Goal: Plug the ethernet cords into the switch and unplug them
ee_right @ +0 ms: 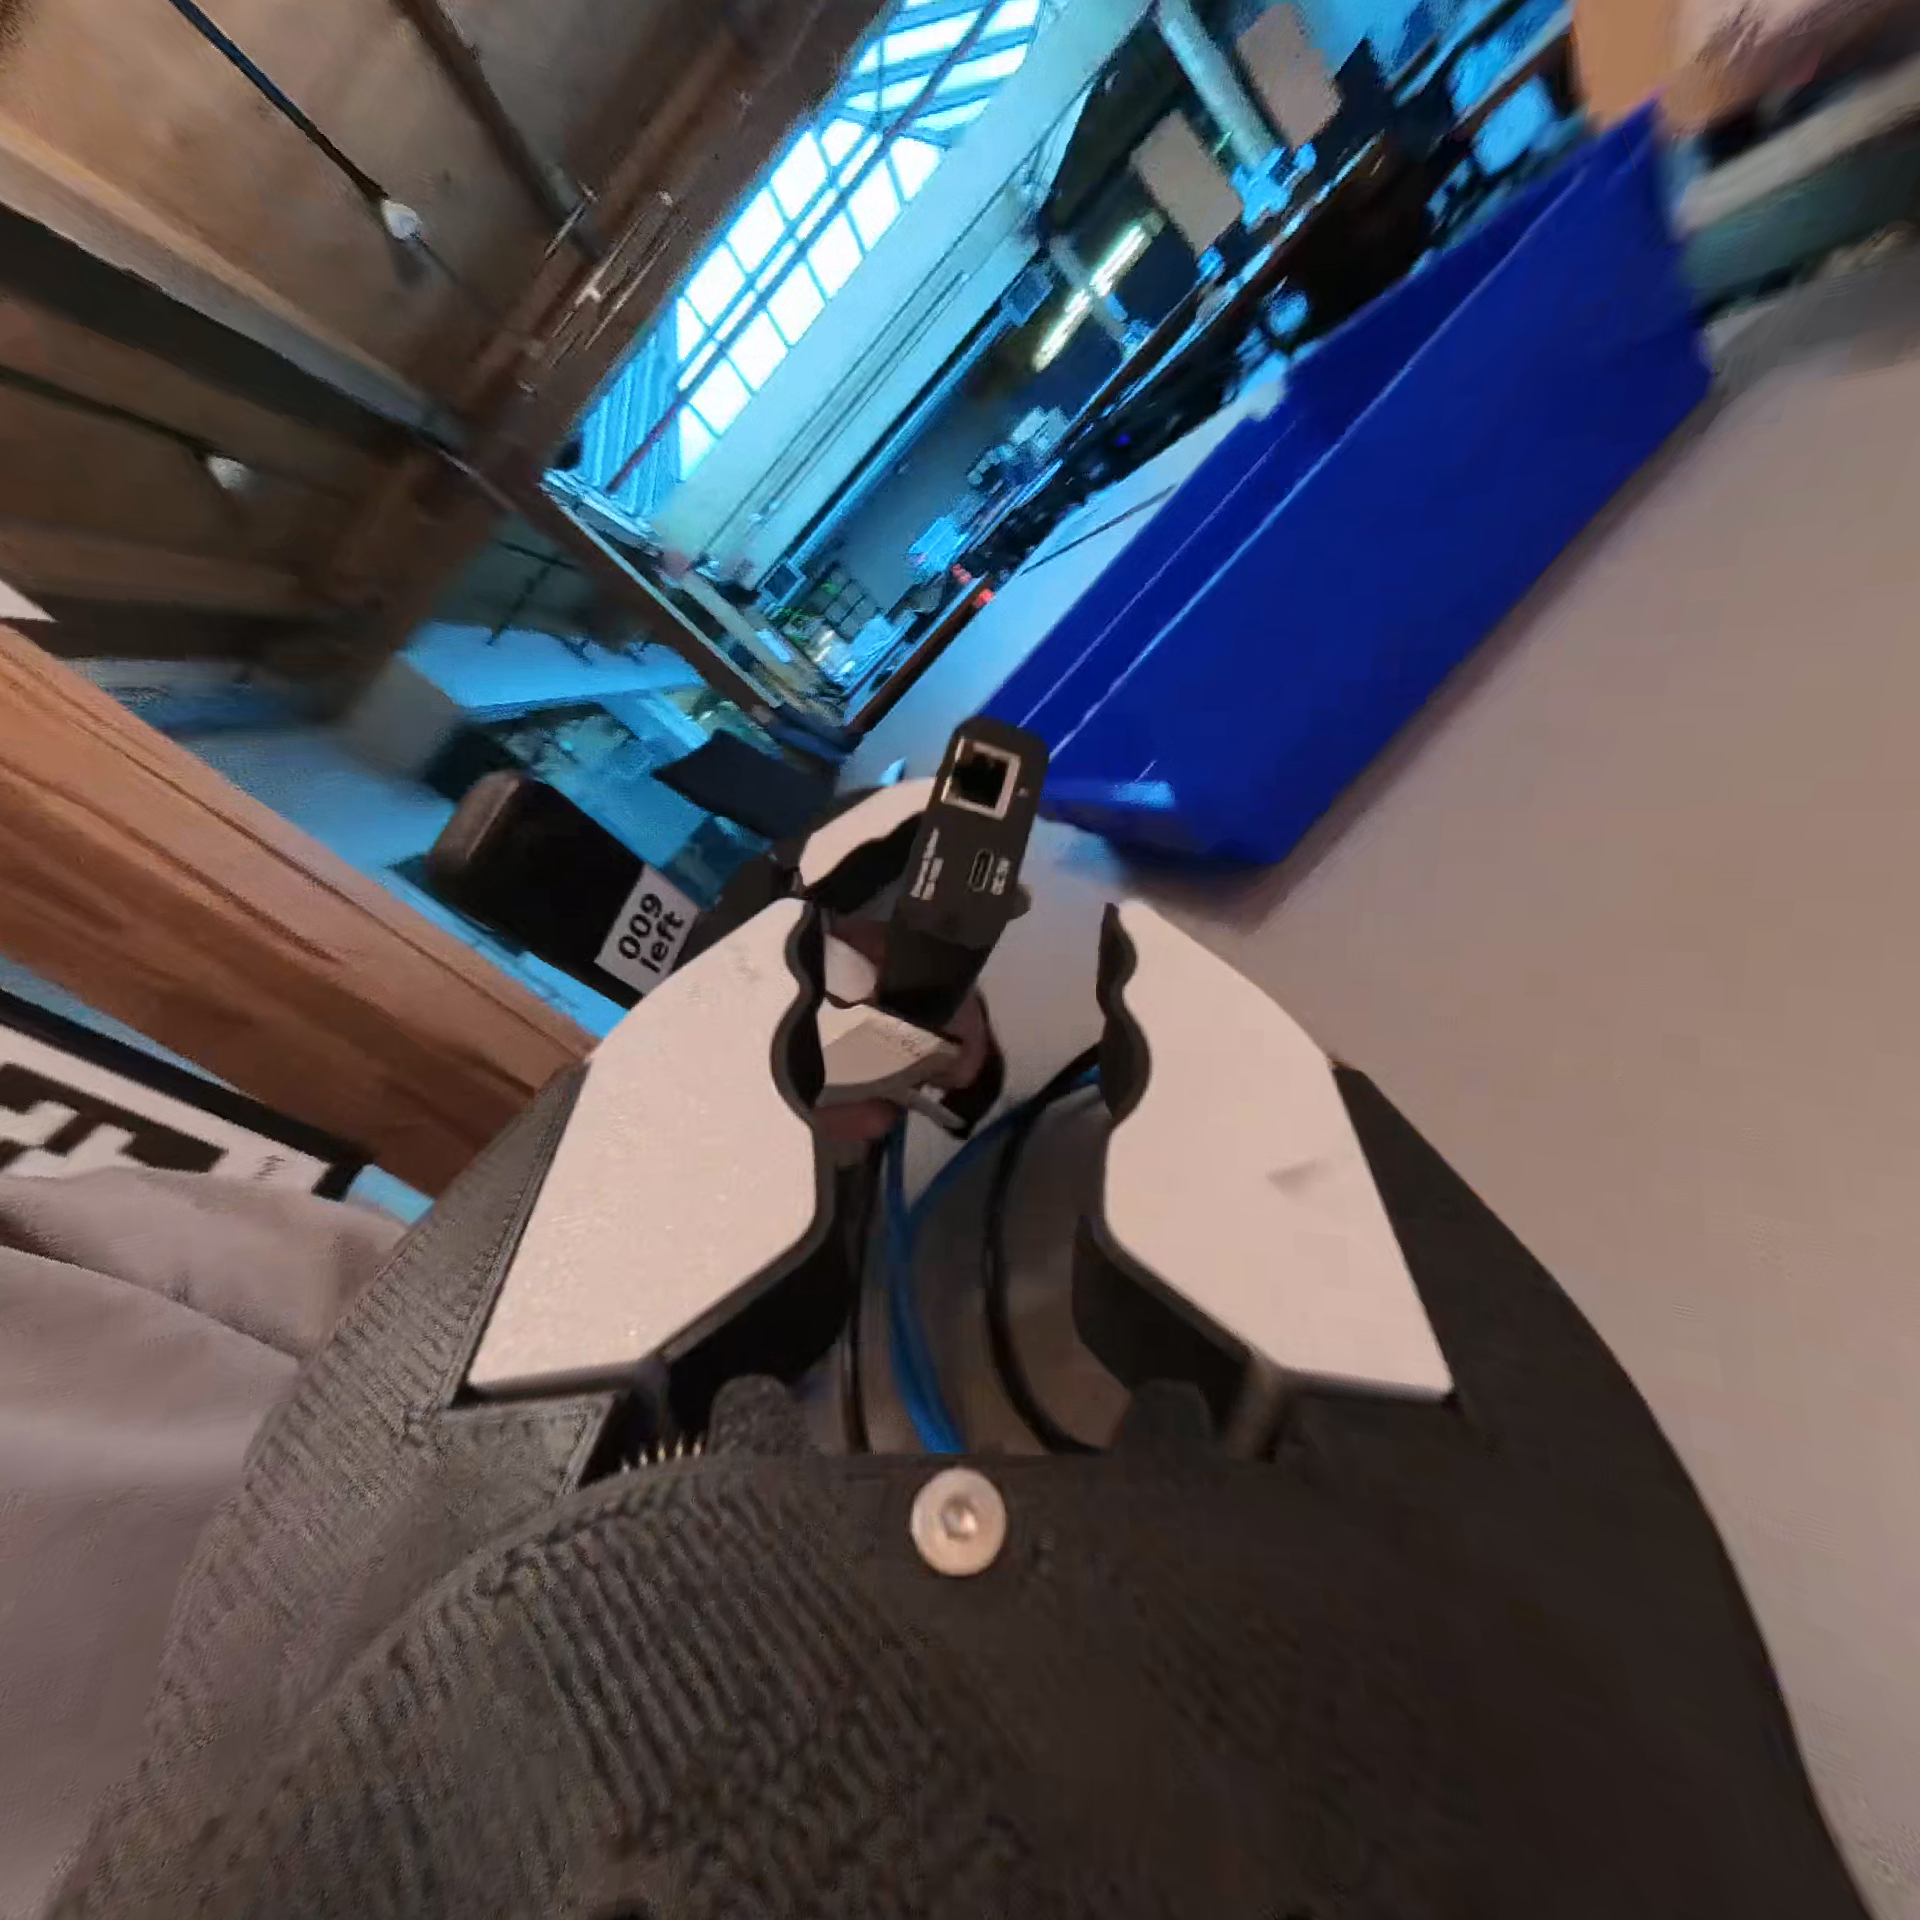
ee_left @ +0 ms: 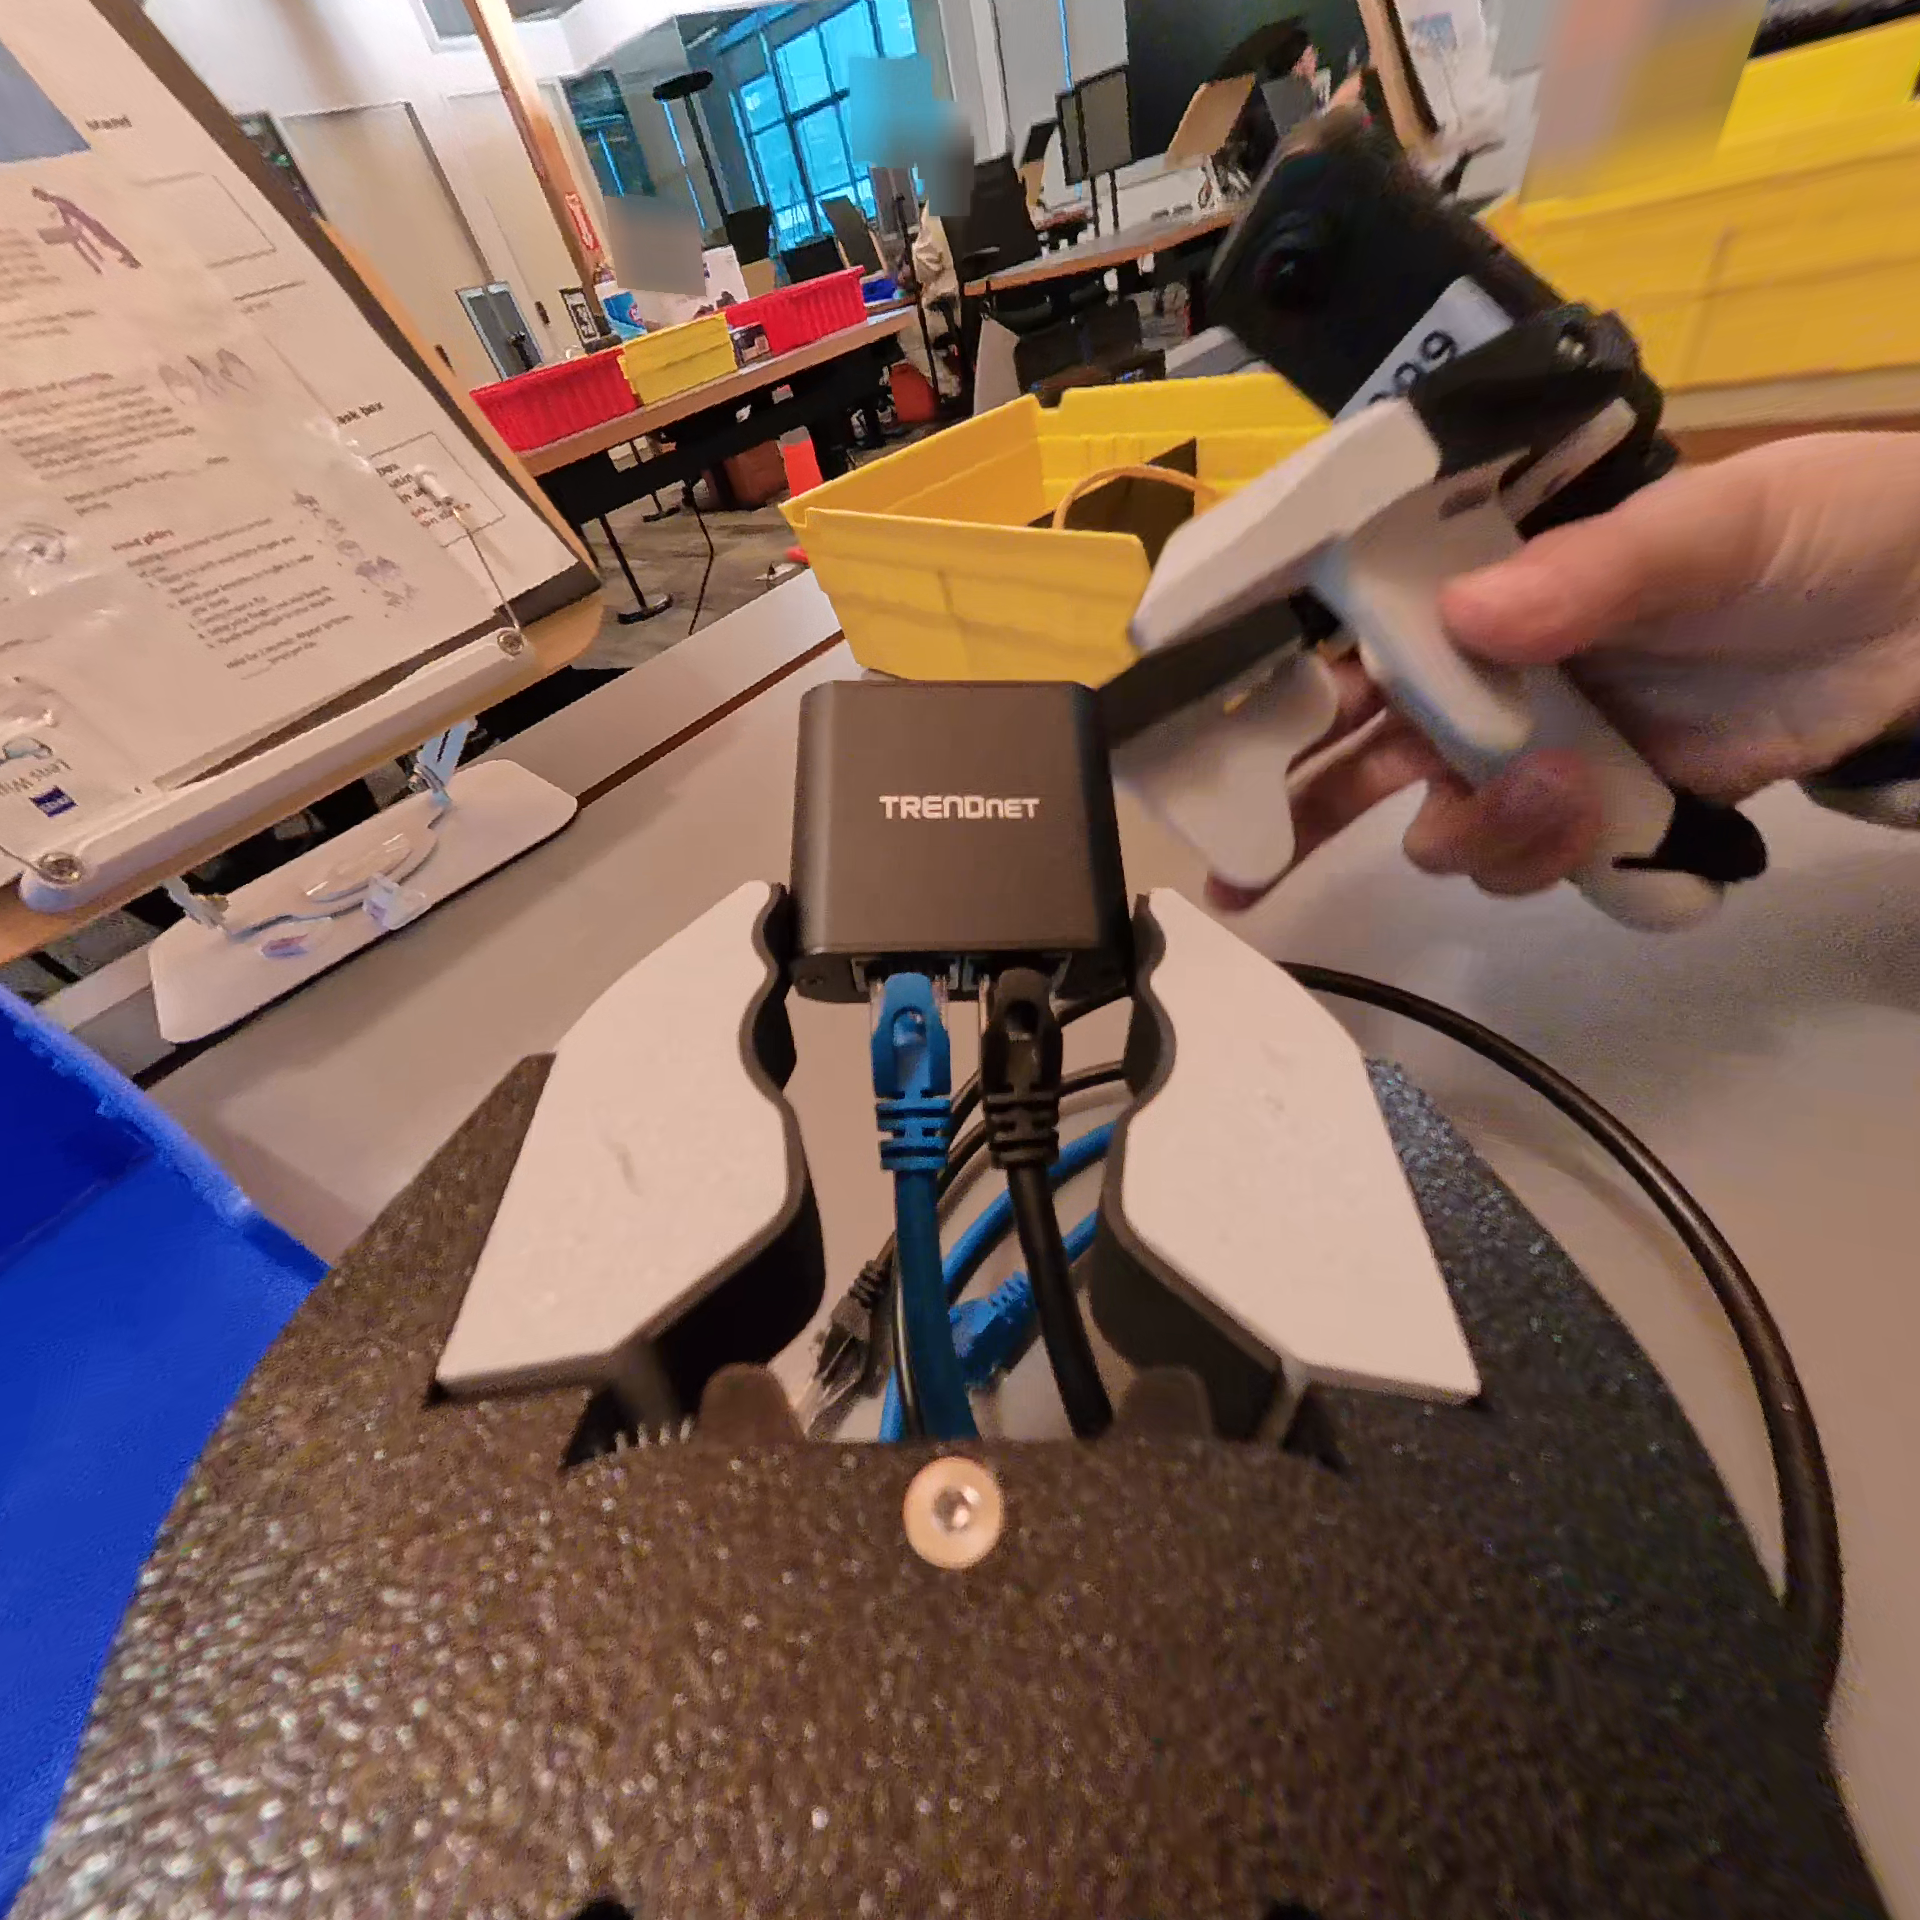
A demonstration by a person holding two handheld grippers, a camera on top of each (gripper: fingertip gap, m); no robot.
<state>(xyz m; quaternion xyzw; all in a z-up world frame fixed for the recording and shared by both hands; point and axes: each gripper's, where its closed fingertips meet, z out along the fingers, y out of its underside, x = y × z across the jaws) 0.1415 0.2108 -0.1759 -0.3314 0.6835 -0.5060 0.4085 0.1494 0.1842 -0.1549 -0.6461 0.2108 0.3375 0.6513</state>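
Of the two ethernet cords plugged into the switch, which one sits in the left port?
The blue ethernet cord; the black ethernet cord is plugged in just right of it on the switch.

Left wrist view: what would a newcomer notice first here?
The black switch sits at the centre, clamped between the left claw. A blue cord and a black cord are plugged side by side into its near face. At the upper right, a hand holds the right claw beside the switch.
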